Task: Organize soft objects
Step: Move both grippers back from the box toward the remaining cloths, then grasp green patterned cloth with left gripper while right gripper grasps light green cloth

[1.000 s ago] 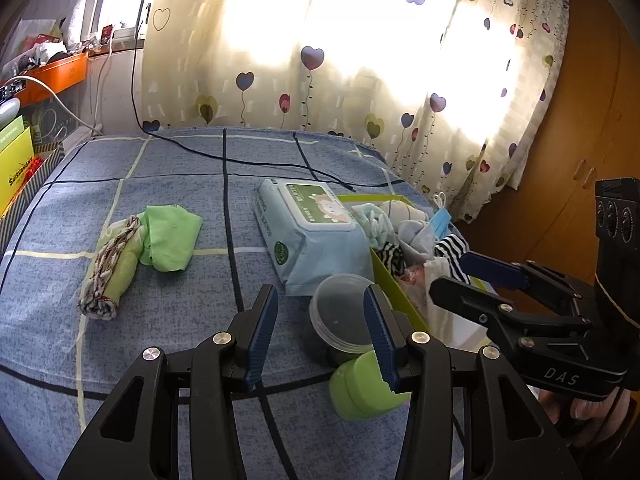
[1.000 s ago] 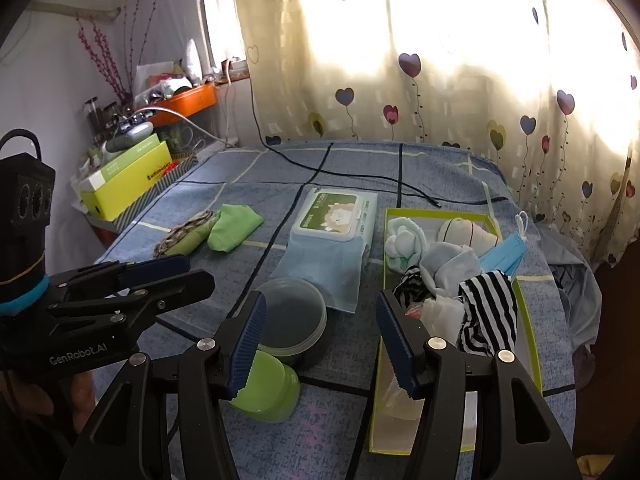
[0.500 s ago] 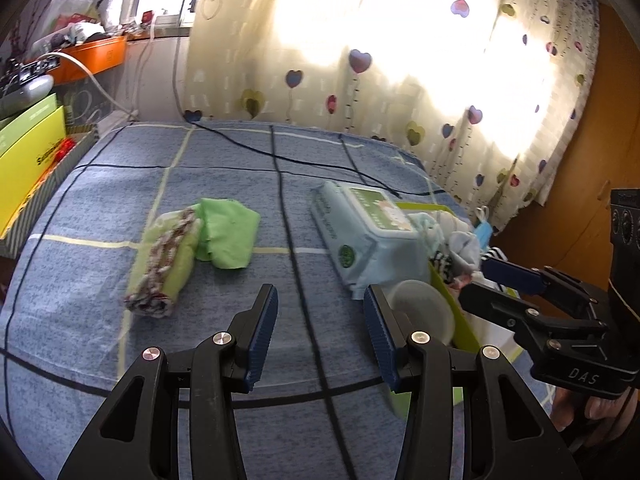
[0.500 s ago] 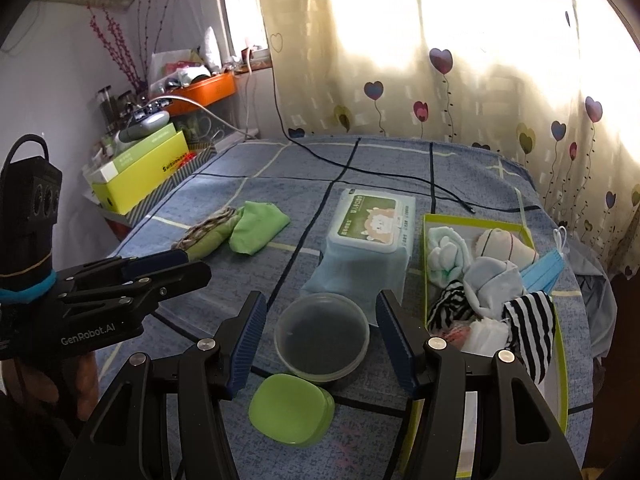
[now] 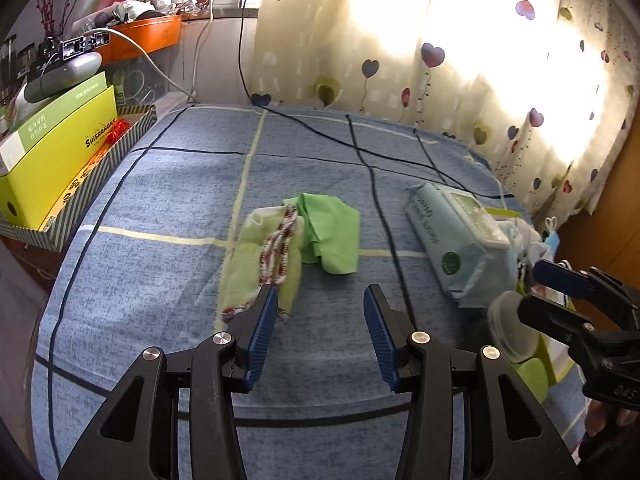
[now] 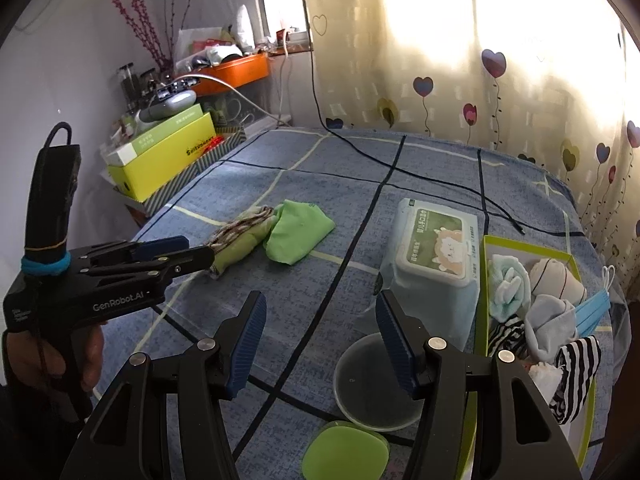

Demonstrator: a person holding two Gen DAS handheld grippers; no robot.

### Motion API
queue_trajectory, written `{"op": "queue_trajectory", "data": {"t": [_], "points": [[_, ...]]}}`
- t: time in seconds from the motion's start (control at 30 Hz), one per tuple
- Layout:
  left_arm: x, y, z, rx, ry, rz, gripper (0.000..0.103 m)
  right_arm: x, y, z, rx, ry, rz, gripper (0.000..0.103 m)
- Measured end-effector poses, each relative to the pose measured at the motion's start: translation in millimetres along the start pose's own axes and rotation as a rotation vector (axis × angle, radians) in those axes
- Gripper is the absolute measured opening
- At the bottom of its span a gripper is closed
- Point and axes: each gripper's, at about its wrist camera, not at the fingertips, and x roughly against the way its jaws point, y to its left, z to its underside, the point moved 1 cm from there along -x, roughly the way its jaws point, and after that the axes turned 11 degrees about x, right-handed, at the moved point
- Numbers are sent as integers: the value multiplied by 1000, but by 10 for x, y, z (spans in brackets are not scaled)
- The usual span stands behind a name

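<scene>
Your left gripper (image 5: pixel 318 312), jaws wide and empty, sits just short of the rolled cloth (image 5: pixel 264 268), whose long axis runs away toward the bed's (image 5: pixel 160 200) far edge.

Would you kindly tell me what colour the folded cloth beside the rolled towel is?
Bright green folded cloth; clearest in the right wrist view.

the left gripper (image 5: pixel 320 312) has its jaws spread wide with nothing between them, level and just above the bed (image 5: pixel 160 200), its left fingertip (image 5: pixel 268 300) at the near end of the cloth roll (image 5: pixel 264 260). the right gripper (image 6: pixel 320 320) is also spread wide and holds nothing, above the bed nearer the tray (image 6: pixel 486 264). a hand (image 6: pixel 48 360) grips the left gripper's handle.
</scene>
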Motion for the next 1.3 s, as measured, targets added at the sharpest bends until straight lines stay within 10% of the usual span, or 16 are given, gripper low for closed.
{"op": "queue_trajectory", "data": {"t": [0.67, 1.3], "points": [[-684, 385, -160, 0, 81, -87, 46, -466, 117, -283, 68, 88, -60, 57], [-473, 670, -100, 134, 62, 5, 32, -1192, 98, -625, -6, 258, -124, 57]]}}
